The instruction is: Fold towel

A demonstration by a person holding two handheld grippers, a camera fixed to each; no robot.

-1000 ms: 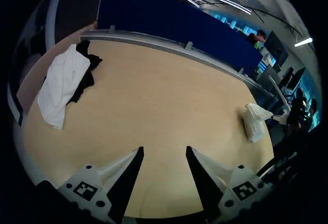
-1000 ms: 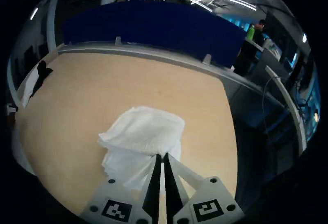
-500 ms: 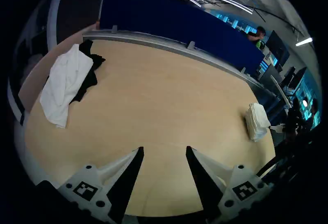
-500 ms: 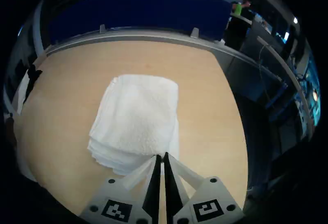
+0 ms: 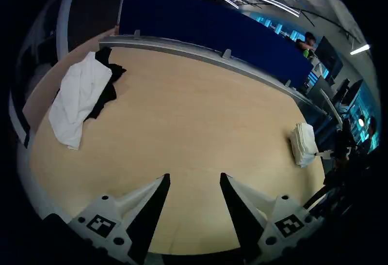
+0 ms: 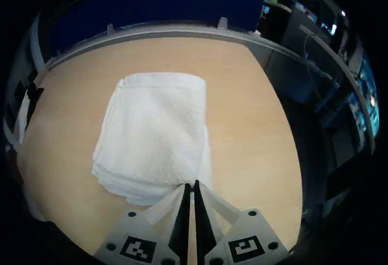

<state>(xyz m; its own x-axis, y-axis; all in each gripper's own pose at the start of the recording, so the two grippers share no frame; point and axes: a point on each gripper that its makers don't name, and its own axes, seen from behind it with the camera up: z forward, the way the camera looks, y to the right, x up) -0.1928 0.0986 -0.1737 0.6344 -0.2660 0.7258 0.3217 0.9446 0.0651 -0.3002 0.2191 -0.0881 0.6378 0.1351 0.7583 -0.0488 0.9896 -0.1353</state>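
Pinching towel (image 6: 153,129) corner (right gripper (image 6: 194,184))

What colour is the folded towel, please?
The folded towel is plain white, best seen in the right gripper view.

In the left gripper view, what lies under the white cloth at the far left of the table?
A black cloth lies under the white cloth and sticks out along one side. How far it reaches beneath is covered.

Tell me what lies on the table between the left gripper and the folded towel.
Bare tabletop between left gripper and folded towel, seen in the left gripper view.
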